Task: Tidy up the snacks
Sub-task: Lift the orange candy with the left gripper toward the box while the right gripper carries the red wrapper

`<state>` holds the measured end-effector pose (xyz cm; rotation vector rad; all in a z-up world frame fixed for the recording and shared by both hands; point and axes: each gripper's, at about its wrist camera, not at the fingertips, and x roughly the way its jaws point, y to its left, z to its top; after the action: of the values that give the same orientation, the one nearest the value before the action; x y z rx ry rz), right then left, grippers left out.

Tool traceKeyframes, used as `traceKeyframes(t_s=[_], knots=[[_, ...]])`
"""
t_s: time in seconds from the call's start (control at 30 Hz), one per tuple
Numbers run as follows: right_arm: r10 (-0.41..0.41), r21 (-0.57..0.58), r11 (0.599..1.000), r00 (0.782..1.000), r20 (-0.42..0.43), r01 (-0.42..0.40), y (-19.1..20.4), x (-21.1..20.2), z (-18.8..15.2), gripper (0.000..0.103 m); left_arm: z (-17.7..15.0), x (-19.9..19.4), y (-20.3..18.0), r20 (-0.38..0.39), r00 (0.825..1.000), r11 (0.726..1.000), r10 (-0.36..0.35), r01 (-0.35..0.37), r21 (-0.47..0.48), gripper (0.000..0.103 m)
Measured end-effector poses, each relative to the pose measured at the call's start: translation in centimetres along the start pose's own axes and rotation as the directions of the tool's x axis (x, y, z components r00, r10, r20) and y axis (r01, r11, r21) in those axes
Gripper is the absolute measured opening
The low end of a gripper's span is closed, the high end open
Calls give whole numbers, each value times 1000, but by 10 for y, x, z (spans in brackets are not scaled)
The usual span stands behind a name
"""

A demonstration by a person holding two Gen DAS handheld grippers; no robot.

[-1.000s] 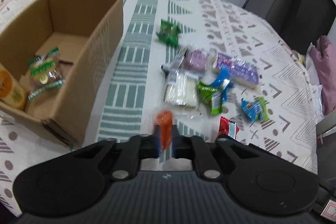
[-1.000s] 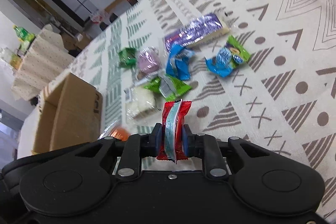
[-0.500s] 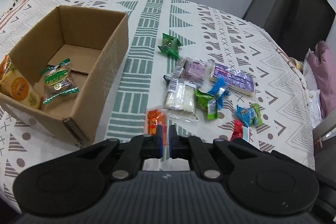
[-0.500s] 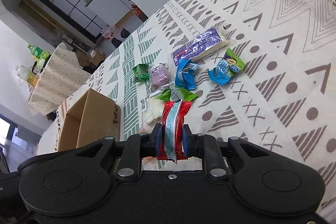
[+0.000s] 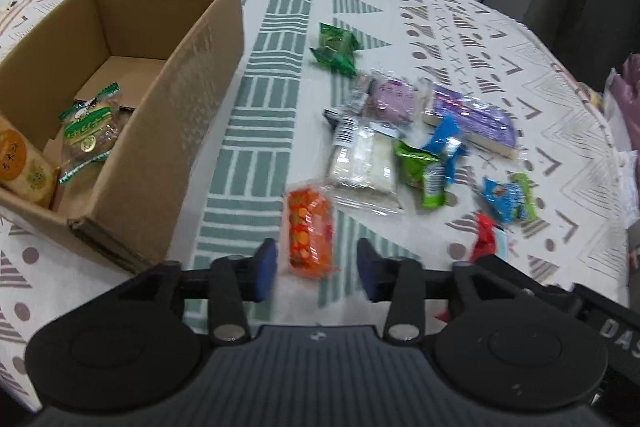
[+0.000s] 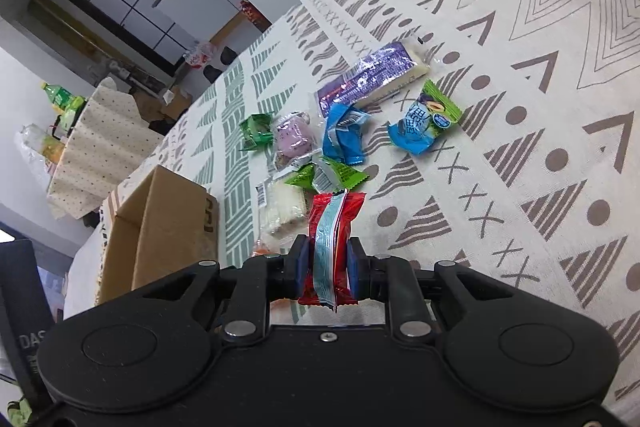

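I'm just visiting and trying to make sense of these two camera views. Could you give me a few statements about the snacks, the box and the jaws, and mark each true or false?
1. The right gripper has its jaws shut on a red packet. True.
2. The left gripper is clamped on the orange packet. False: its jaws stand open, and the packet lies on the tablecloth between them.
3. The cardboard box is empty. False: it holds a green-edged packet and an orange-labelled one.
4. A purple bar lies on the cloth outside the box. True.
5. The box stands left of the loose snacks in the left view. True.
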<state>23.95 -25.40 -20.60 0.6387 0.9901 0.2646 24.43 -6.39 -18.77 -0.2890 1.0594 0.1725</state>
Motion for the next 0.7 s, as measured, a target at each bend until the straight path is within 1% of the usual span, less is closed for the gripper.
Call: traceKeyframes(t_s=[0.07,0.13,0.3,0.37,0.43,0.57,0.7], knots=[[-3,0,1000,1000,-3,3,-1,2,1,20,0,9,2,-16,1000,1000,20,-20,1,48],[-4,3,1000,1000,-6,4,-1,3,2,20,-1,18,4,-42,999,1000,9,-10,-10,48],[-4,-9,1000,1000,-9,4,1,7,2,20,-4,24,-1,-21,999,999,26,-25,29,48],[-1,-15,1000,1000,-13,0,2,8,2,20,-3,25,0,-17,999,999,39,-39,17,41],[1,-17,1000,1000,-13,-1,3,8,2,20,-2,24,0,-13,999,999,49,-49,18,27],[20,-32,999,1000,3,-20,8,4,2,20,-2,19,4,-7,999,999,38,-37,19,25],[38,-49,998,999,4,-38,13,6,1,20,-1,4,6,21,999,1000,25,-25,13,25]])
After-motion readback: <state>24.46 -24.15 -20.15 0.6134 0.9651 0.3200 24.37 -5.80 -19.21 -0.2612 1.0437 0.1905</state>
